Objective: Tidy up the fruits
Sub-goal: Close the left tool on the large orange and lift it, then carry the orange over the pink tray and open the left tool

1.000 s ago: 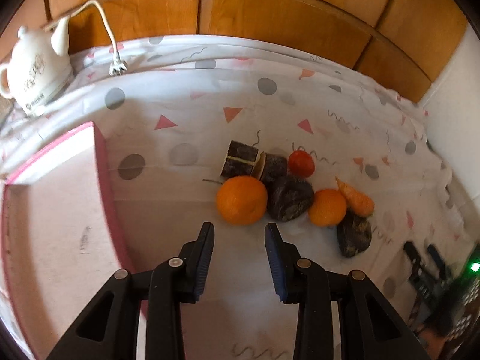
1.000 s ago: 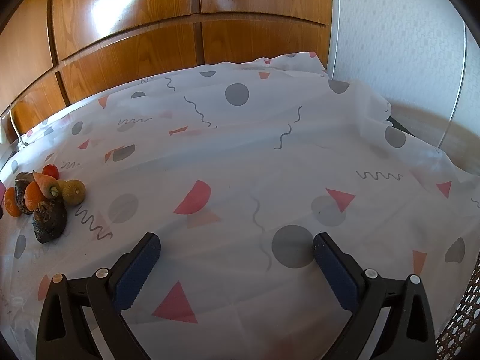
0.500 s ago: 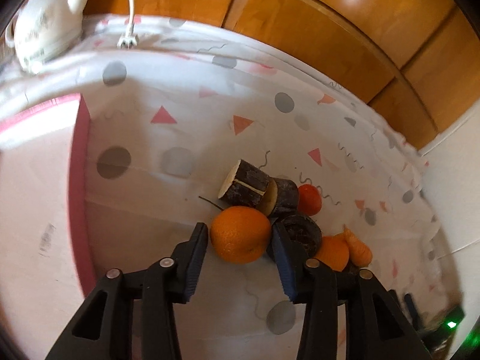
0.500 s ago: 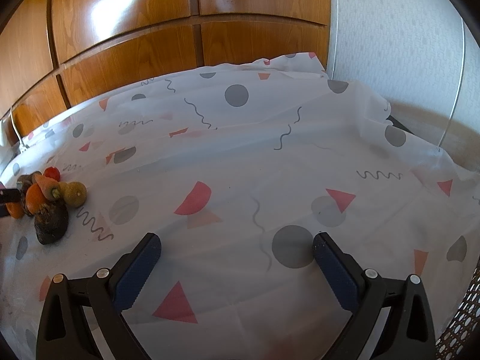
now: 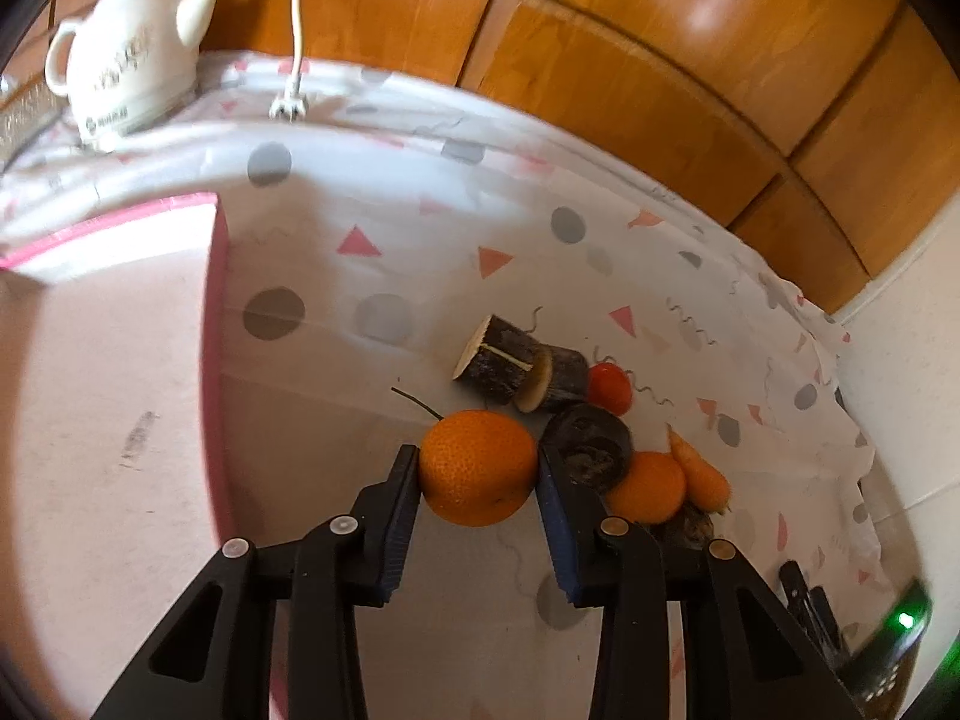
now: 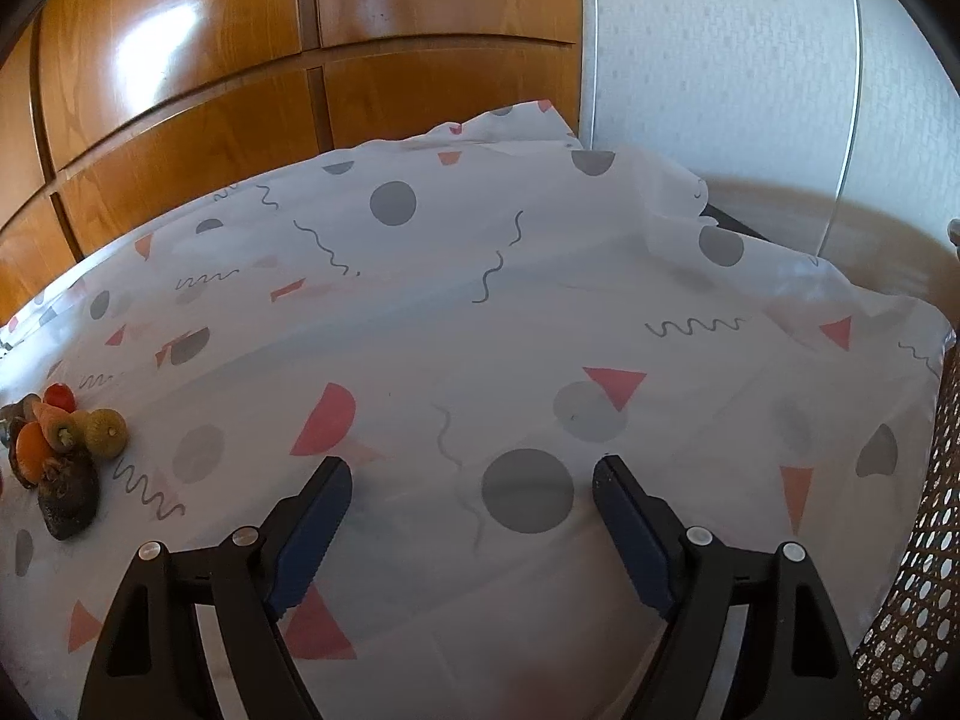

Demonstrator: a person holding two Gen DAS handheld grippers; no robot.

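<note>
A: Between the left gripper's (image 5: pixel 477 471) closing jaws: the orange (image 5: pixel 477 467), pads touching it, off the pile.
B: Right gripper (image 6: pixel 471 498)?
A: Closing, holds nothing. Remaining fruits (image 6: pixel 57 456) far to its left, unsorted.

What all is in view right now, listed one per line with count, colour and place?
large orange: one, orange, between the left gripper's pads
small orange: one, orange, right of the large one
carrot: one, orange, against the small orange
tomato: one, red, behind the pile
wooden log pieces: two, dark bark, behind the large orange
dark lumps: two, blackish, in the pile
kiwi-like fruit: one, yellow-brown, at the pile's edge
pink box: one, pink, left of the pile
kettle: one, white, far left corner
tablecloth: one, white with shapes, over the table
left gripper: closing on the large orange
right gripper: closing, nothing between the jaws
</note>
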